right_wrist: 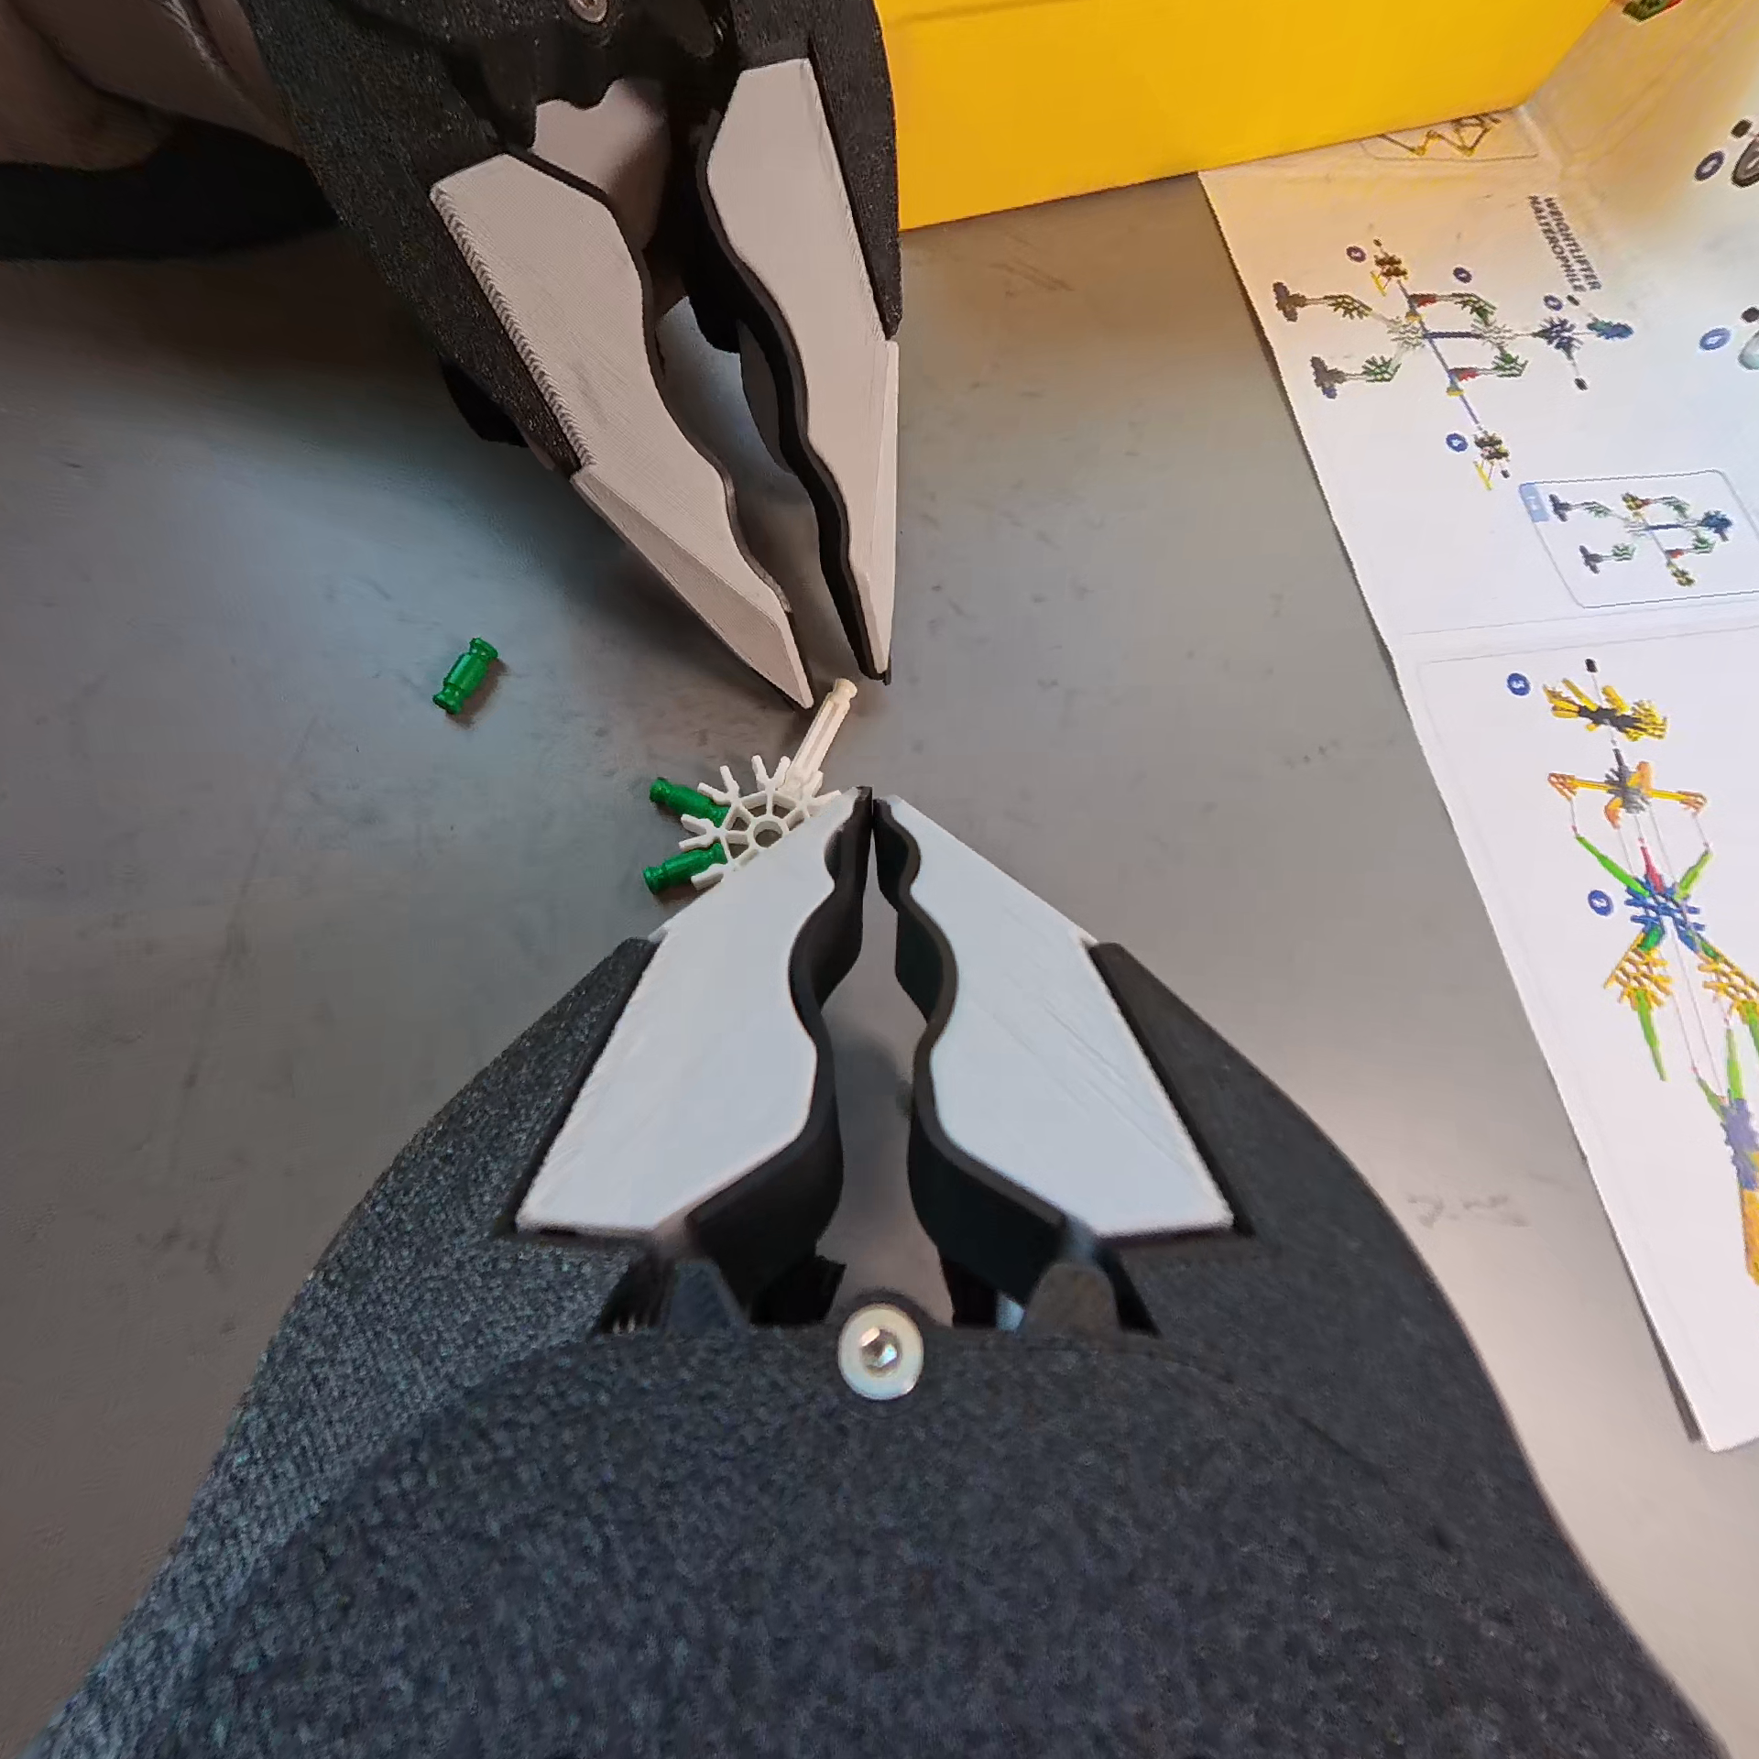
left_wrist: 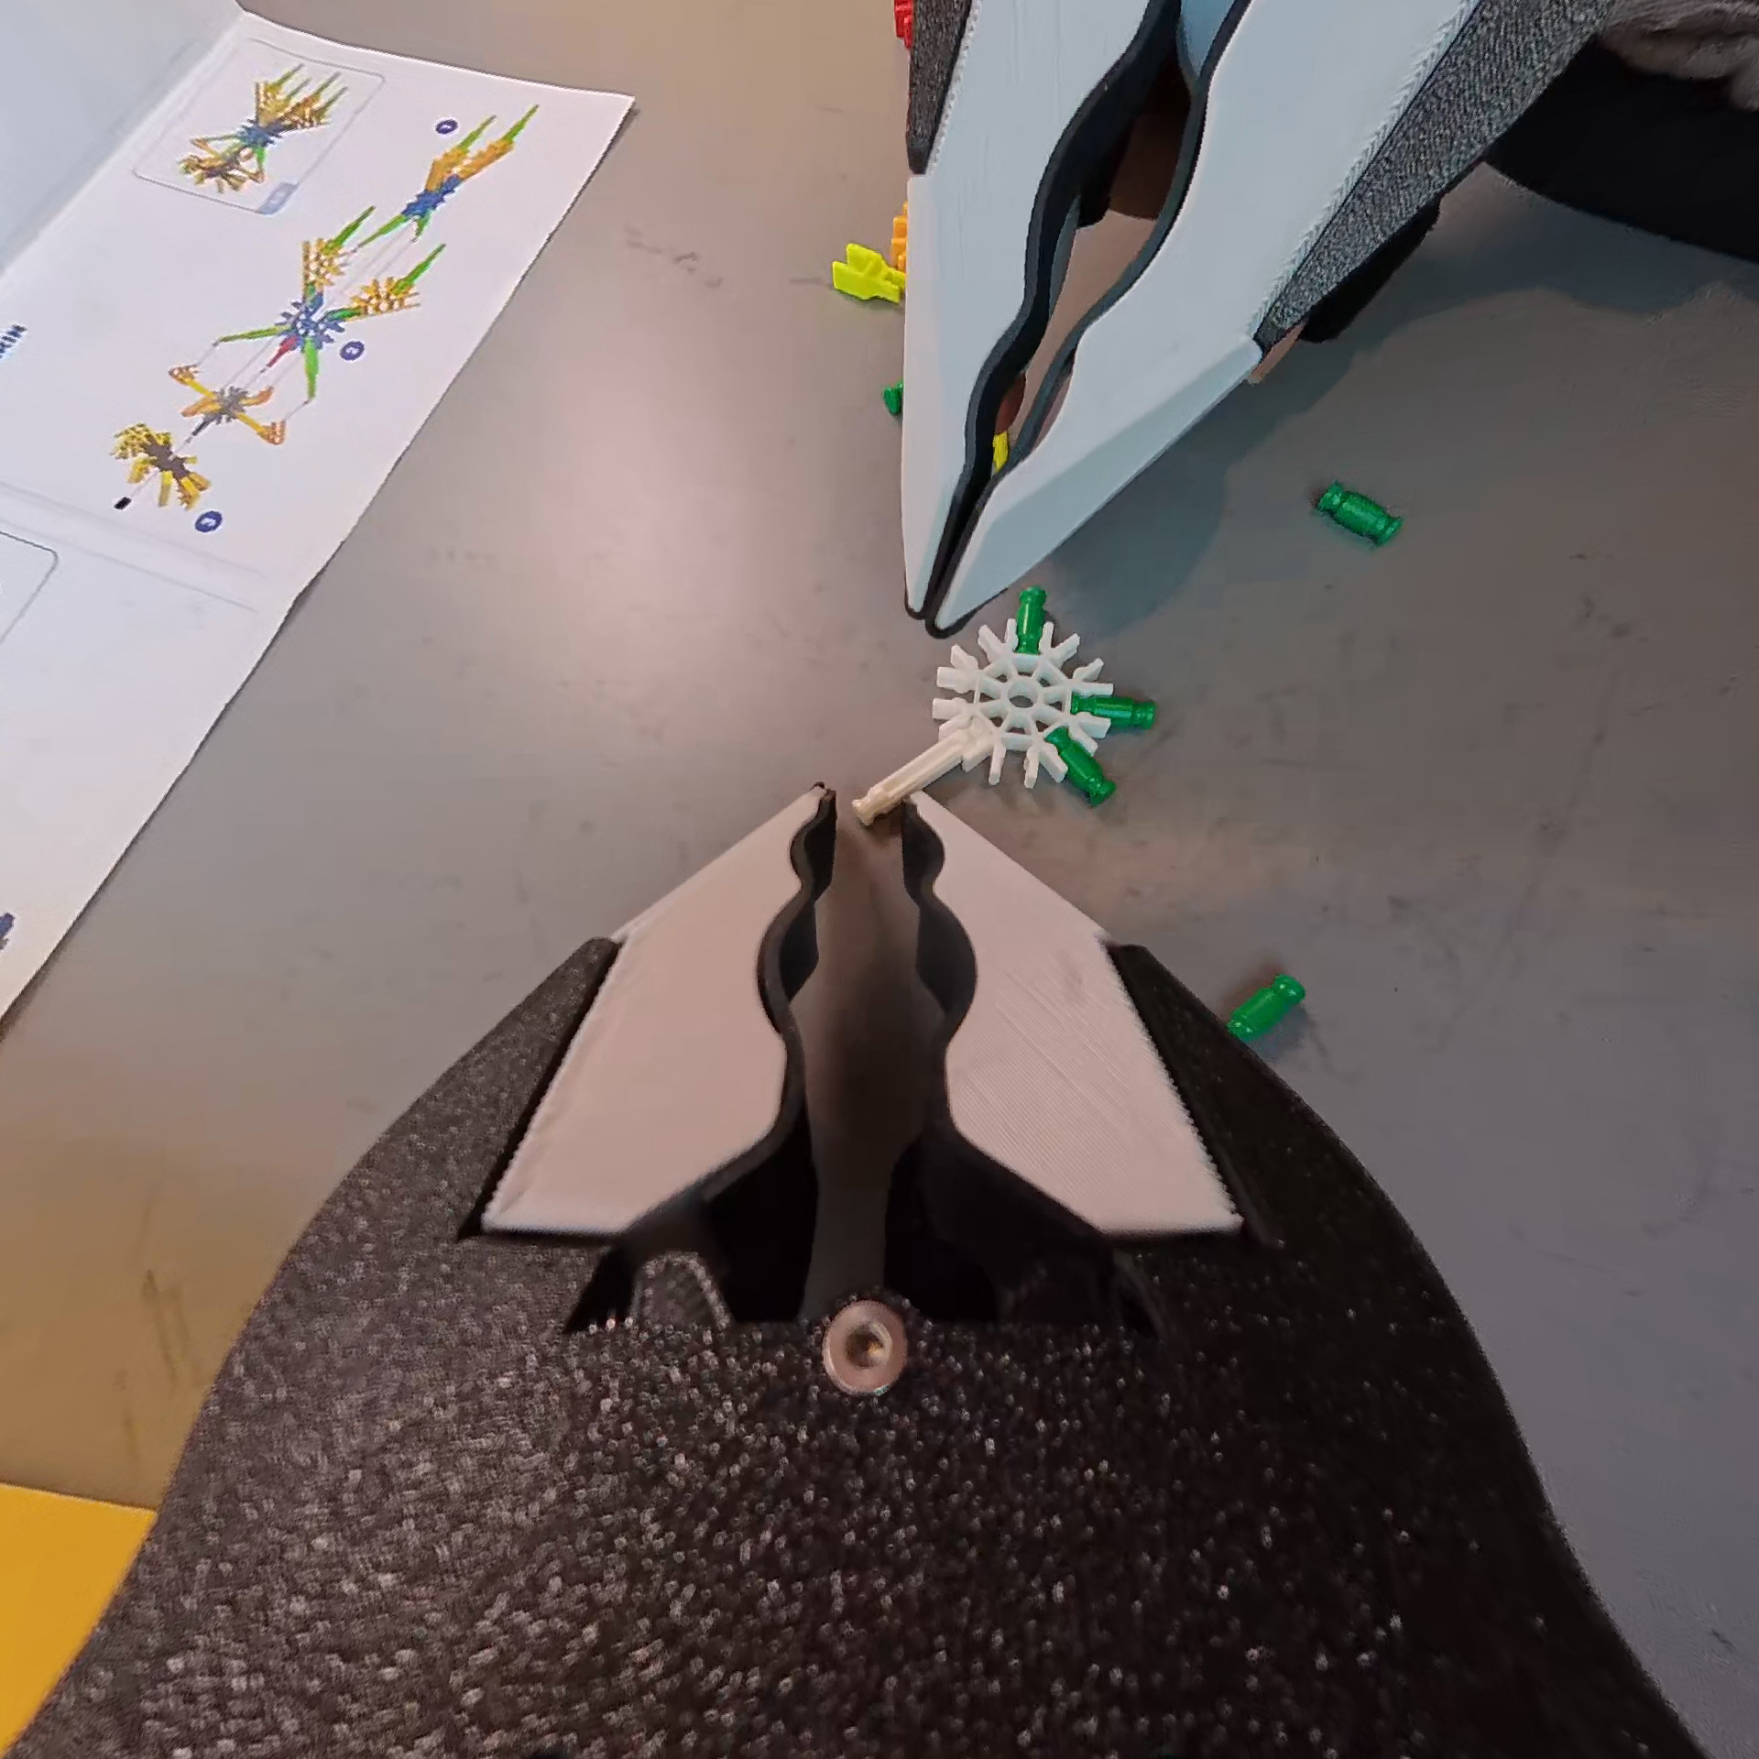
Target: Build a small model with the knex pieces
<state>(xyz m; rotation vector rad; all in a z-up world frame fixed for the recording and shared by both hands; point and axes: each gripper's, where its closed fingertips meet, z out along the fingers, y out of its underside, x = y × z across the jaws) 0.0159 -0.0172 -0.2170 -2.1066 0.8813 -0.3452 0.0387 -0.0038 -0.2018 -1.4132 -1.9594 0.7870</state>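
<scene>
A white snowflake-shaped connector [left_wrist: 1023,704] lies flat on the grey table [left_wrist: 571,666] with three short green rods and one white rod [left_wrist: 909,780] plugged into it. My left gripper [left_wrist: 868,804] is open, and the white rod's free end lies between its fingertips without being pinched. The right wrist view shows the same: the rod end [right_wrist: 838,700] sits in the gap of the left gripper [right_wrist: 845,690]. My right gripper [right_wrist: 871,804] is shut, its tips just over the connector's [right_wrist: 752,823] edge. In the left wrist view the right gripper [left_wrist: 928,619] stands beside the connector's far green rod [left_wrist: 1030,614].
Loose green rods lie on the table [left_wrist: 1359,514] [left_wrist: 1266,1009] [right_wrist: 466,676]. Yellow and orange pieces [left_wrist: 866,271] lie behind the right gripper. A printed instruction sheet [left_wrist: 286,286] [right_wrist: 1571,666] lies to one side, and a yellow box [right_wrist: 1190,95] stands beyond it. Left and right tips are no more than a few centimetres apart.
</scene>
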